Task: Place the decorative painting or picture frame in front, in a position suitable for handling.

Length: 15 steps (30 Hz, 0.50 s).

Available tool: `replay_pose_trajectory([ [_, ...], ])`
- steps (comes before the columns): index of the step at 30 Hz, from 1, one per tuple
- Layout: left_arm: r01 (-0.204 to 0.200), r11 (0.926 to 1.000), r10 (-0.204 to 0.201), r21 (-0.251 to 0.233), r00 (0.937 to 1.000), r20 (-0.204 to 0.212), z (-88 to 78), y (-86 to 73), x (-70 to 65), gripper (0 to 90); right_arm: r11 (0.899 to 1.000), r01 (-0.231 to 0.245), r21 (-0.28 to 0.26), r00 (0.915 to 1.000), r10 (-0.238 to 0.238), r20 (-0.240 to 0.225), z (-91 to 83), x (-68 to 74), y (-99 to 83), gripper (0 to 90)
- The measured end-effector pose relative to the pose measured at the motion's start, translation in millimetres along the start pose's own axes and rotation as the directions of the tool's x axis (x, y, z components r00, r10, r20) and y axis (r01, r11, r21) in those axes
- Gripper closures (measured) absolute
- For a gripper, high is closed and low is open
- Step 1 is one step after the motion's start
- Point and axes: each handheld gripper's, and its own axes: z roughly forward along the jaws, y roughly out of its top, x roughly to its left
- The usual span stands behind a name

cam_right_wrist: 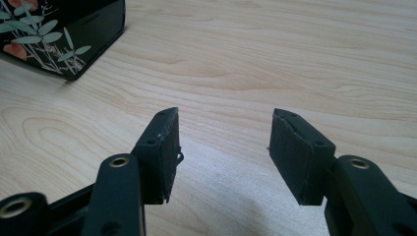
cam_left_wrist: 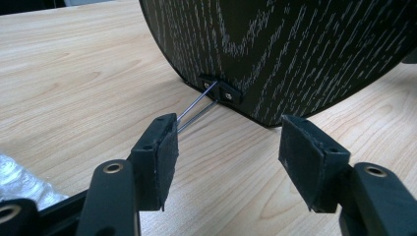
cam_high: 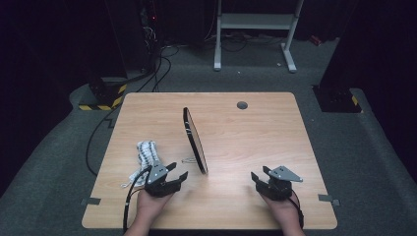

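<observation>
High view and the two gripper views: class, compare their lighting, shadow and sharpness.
High view: the wooden table is evenly lit while the surroundings fall into darkness, and the upright oval panel looks soft. Left gripper view: the panel's dark back and wire stand are sharp; the near jaws blur slightly. Right gripper view: bright tabletop grain, soft shadow under the jaws.

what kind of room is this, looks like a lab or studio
Probably a recording lab or studio: dark walls around a lone wooden table, cables trailing over grey carpet, and a metal stand at the back.
</observation>
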Motion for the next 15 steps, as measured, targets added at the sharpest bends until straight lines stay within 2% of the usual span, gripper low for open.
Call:
replay_pose_trajectory([
  [15, -0.005, 1.0, 0.005, 0.005, 0.9998, 0.017, 2.2, -0.2, -1.4, 39.8, 1.0, 0.005, 0.004, 1.0, -0.005, -0.004, 0.3, 1.5, -0.8, 45.4],
])
